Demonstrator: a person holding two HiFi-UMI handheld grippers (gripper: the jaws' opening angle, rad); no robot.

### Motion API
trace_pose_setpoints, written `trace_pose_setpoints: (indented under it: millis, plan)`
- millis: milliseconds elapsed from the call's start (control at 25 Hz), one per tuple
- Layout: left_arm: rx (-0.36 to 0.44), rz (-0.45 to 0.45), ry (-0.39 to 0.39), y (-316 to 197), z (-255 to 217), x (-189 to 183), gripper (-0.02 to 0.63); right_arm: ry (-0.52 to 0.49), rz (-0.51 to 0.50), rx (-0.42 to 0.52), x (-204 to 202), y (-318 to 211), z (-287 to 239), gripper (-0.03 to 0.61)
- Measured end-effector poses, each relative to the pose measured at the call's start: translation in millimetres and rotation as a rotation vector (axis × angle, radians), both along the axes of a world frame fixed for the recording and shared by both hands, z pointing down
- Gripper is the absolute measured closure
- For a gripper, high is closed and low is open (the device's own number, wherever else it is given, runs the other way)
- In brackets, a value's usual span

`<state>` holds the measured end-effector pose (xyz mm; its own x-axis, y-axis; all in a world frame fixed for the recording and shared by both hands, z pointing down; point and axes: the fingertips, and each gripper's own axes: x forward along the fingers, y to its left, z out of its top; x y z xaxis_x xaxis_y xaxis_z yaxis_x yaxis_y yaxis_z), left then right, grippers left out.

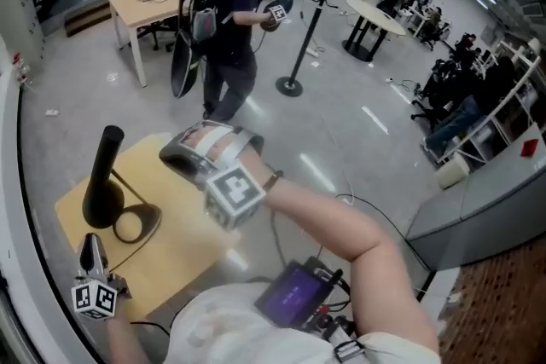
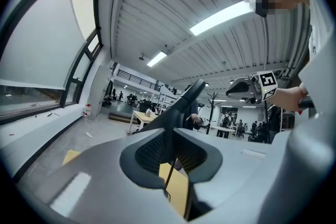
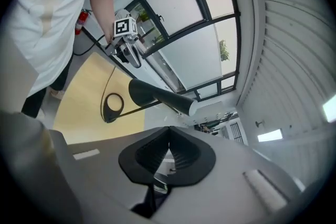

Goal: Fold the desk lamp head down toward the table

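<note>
The right gripper (image 1: 177, 156) was smeared by motion blur at the centre of the head view. In the lower middle of the left gripper view, the jaws of the left gripper (image 2: 172, 132) hid part of the thin stem of the lamp (image 2: 186, 98).

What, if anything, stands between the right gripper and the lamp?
Nothing visible. The right gripper, shut and empty, points at the lamp across bare table. The left gripper is at the lamp's far side, not between them.

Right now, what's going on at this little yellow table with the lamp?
A person with a gripper in each hand is working on a black desk lamp that stands on the yellow table. The left gripper looks clamped on the lamp's thin stem. The right gripper has its jaws together on nothing and hovers above the table, clear of the lamp. The lamp head points upward and is not yet folded down.
</note>
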<state>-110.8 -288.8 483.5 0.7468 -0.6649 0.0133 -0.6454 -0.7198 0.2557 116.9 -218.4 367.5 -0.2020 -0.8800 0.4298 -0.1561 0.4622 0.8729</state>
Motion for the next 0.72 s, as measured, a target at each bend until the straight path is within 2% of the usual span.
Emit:
trace_pose_setpoints:
  millis: [120,240,320,480,720]
  plan:
    - [0.008,0.014,-0.013,52,-9,15,0.569,-0.092,-0.013,-0.047,10,44,-1,0.566]
    - [0.002,0.004,-0.052,87,-18,20,0.574,-0.259,0.009,-0.134,21,69,18,0.566]
    - [-0.015,-0.028,-0.070,101,-12,15,0.575,-0.401,0.000,-0.178,20,79,36,0.566]
    - [-0.029,-0.082,-0.082,118,-3,9,0.580,-0.667,-0.006,-0.205,19,95,58,0.566]
    - [-0.067,-0.148,-0.110,156,6,0,0.595,-0.902,-0.045,-0.269,7,124,78,0.566]
